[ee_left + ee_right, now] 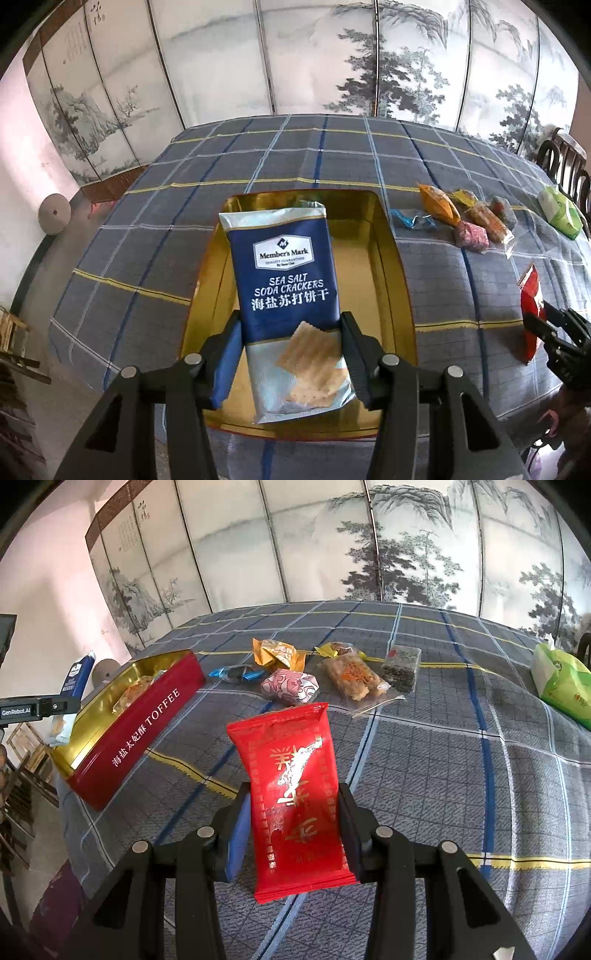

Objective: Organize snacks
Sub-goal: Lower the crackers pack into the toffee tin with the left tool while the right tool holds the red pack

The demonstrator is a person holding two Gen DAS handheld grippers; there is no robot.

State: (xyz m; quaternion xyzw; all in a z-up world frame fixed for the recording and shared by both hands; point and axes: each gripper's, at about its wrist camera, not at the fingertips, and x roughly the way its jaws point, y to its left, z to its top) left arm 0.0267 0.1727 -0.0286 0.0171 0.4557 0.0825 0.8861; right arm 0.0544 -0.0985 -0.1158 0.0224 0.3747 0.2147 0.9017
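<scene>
Holding a blue and silver foil pack of sea salt soda crackers [291, 295], pinched at both sides by the left gripper [291, 343], just above the gold-lined rectangular toffee tin with red outer walls [384, 266]. Gripping a red foil snack packet with gold lettering [295, 794] in the right gripper [295, 823], lifted over the grey plaid tablecloth with yellow, blue and white lines [424, 775]. Lying loose beyond the tin: a blue twisted candy [236, 672], an orange crinkled wrapper [277, 653], a pink patterned parcel [290, 686], a clear bag of brown biscuits [354, 679] and a small dark green block [400, 666]. Sitting near the table's right edge, a green and white tissue pack [561, 683]. Standing behind, a folding screen painted with ink pines and mountains [295, 55].
</scene>
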